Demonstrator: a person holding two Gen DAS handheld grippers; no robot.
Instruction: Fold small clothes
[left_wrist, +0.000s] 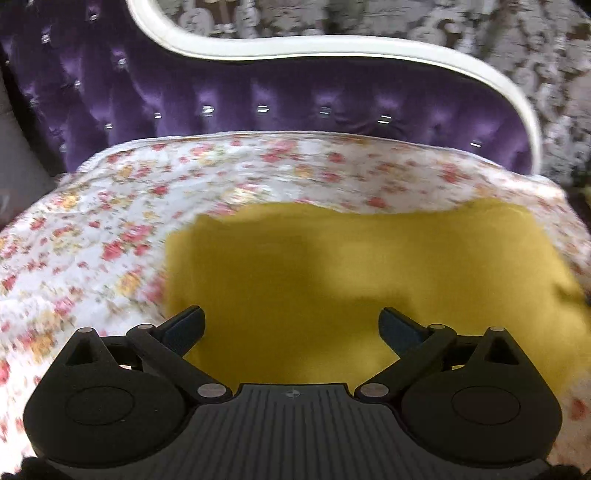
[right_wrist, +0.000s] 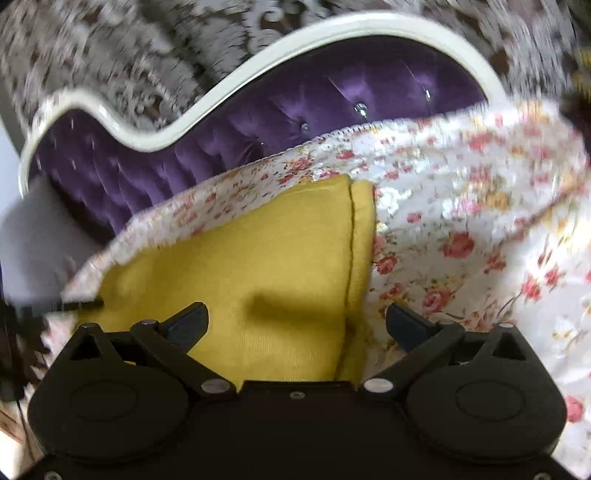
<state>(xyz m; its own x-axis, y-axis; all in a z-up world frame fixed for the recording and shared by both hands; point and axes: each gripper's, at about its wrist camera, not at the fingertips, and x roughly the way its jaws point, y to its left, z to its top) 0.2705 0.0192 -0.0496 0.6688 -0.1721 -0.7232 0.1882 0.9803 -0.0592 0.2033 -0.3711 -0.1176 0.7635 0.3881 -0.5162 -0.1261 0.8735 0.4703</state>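
Note:
A mustard-yellow garment (left_wrist: 354, 266) lies flat on a floral bedspread (left_wrist: 92, 229). My left gripper (left_wrist: 291, 328) is open and empty, just above the garment's near left part. In the right wrist view the same yellow garment (right_wrist: 258, 258) shows a hemmed band along its right edge (right_wrist: 364, 236). My right gripper (right_wrist: 297, 325) is open and empty, straddling that hemmed edge, its left finger over the cloth and its right finger over the bedspread (right_wrist: 461, 221). Both views are motion-blurred.
A purple tufted headboard (left_wrist: 295, 99) with a curved white frame (left_wrist: 332, 48) stands behind the bed; it also shows in the right wrist view (right_wrist: 295, 110). Patterned grey wallpaper (left_wrist: 517, 37) is behind it. The bedspread drops off at the left edge.

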